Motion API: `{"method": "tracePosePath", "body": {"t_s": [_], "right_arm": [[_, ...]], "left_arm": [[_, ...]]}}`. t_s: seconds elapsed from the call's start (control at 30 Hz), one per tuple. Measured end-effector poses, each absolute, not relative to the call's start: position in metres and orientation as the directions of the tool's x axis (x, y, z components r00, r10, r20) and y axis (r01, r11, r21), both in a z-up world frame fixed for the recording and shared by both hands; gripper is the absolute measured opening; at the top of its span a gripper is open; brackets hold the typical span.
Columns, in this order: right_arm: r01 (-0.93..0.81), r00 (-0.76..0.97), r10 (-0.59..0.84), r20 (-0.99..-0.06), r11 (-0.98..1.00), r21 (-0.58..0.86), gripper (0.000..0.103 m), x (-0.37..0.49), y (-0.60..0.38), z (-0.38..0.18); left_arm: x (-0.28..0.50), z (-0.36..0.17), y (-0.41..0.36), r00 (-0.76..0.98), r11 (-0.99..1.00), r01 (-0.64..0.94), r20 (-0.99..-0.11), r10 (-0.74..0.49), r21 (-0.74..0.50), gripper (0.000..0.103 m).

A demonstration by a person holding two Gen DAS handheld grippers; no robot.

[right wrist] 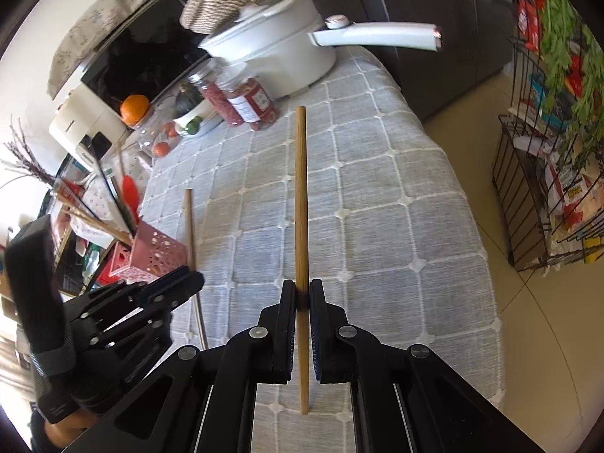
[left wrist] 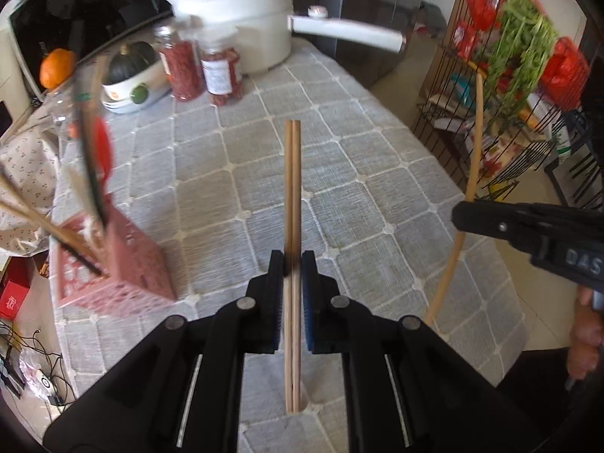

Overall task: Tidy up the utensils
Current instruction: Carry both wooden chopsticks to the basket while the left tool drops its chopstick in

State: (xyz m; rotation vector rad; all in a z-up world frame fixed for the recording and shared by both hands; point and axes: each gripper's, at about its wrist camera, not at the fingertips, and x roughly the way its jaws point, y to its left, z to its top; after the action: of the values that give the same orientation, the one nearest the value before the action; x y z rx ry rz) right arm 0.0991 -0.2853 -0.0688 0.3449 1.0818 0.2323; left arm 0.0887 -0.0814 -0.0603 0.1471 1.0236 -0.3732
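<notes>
Chopsticks (left wrist: 292, 204), a pair side by side, clamped between the pads of the left gripper (left wrist: 292, 264) at centre frame in the left wrist view, long axis running straight up the picture, tips aimed toward the white pot (left wrist: 245, 19) at the top. Left of centre: pink utensil holder (left wrist: 124, 260) on the grey checked tablecloth (left wrist: 377, 188), already stuffed with chopsticks and a red spatula (left wrist: 102, 147), tilted and blurred. Far right: right gripper (left wrist: 462, 217) pinching a single chopstick (left wrist: 473, 143) that rises toward the wire rack (left wrist: 509, 113). In the right wrist view, lower left: left gripper (right wrist: 200, 279) closed on its pair, just in front of the pink holder. Centre: single chopstick upright in the frame, squeezed narrowly in the right gripper (right wrist: 302, 294), far end pointing at two red-filled jars (right wrist: 245, 102) and the pot at upper centre.
</notes>
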Motion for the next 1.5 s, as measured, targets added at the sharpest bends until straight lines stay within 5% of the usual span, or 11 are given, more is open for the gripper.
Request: {"method": "tracePosePath", "body": {"t_s": [0.43,0.87,1.03,1.5], "right_arm": [[-0.21,0.57,0.373,-0.732,0.927,0.309,0.007,0.08,-0.217,-0.023],[-0.307,0.618,0.434,-0.656,0.901,0.307,0.007,0.077,-0.175,0.003],[-0.308,0.62,0.454,-0.64,0.891,0.333,0.007,0.085,-0.167,0.003],[-0.324,0.668,0.494,-0.556,0.866,0.38,0.007,0.096,-0.158,0.017]], "left_arm": [[0.048,-0.005,0.014,0.642,0.949,0.244,-0.701,-0.312,-0.199,0.01],[0.032,0.053,0.071,0.91,0.97,0.094,-0.377,-0.175,-0.224,0.01],[0.054,0.042,0.083,0.927,0.968,0.035,-0.354,-0.124,-0.248,0.01],[0.098,-0.007,0.076,0.847,0.988,-0.054,-0.531,-0.031,-0.144,0.01]]}}
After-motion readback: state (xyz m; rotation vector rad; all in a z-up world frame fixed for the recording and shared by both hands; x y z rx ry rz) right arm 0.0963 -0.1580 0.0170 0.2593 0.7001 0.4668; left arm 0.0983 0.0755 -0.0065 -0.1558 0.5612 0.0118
